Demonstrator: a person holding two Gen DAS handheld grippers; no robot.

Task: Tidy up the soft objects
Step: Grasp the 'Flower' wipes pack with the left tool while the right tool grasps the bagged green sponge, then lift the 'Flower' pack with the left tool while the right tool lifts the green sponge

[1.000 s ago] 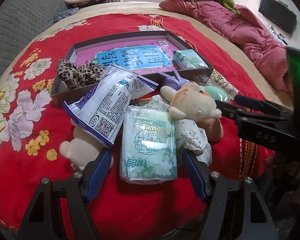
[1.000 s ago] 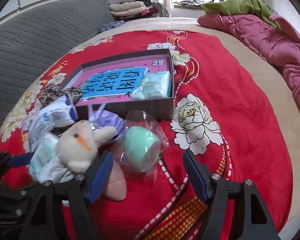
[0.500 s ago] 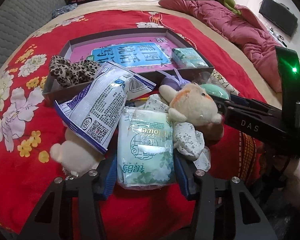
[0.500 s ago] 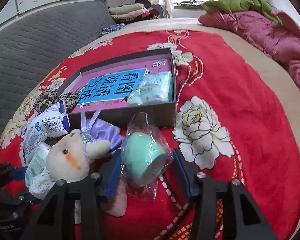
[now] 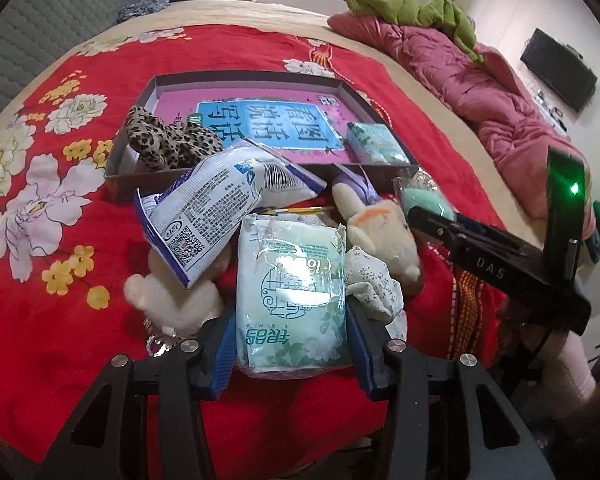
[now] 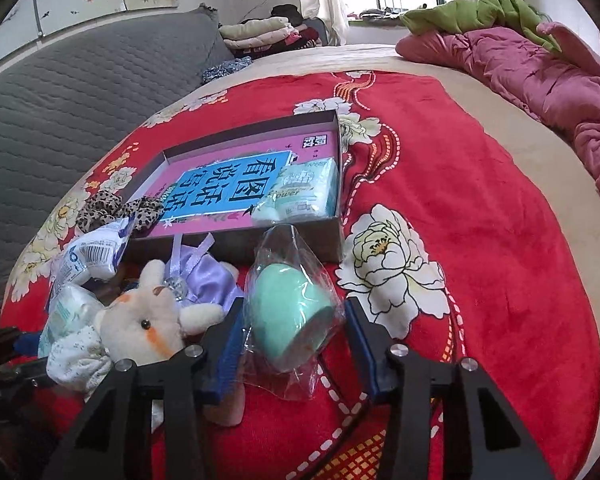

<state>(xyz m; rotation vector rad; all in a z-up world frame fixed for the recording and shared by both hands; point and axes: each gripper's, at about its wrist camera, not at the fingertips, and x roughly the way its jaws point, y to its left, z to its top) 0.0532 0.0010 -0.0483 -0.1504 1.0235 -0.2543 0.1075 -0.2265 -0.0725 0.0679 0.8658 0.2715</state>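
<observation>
My left gripper is shut on a pale green tissue pack, its blue pads pressing both long sides. The pack lies in a pile on the red floral bedspread, beside a white-and-blue packet, a cream plush toy and a white plush. My right gripper is shut on a mint green sponge in a clear bag, just in front of the shallow box. That box holds a leopard-print scrunchie and a second tissue pack.
A purple satin pouch and a white floral cloth lie in the pile. A pink quilt with a green blanket covers the bed's far right. Grey quilted padding runs along the left, folded clothes behind.
Both grippers' jaws have come together, the left onto the tissue pack and the right onto the bagged sponge. Each camera now sits slightly closer to its object.
</observation>
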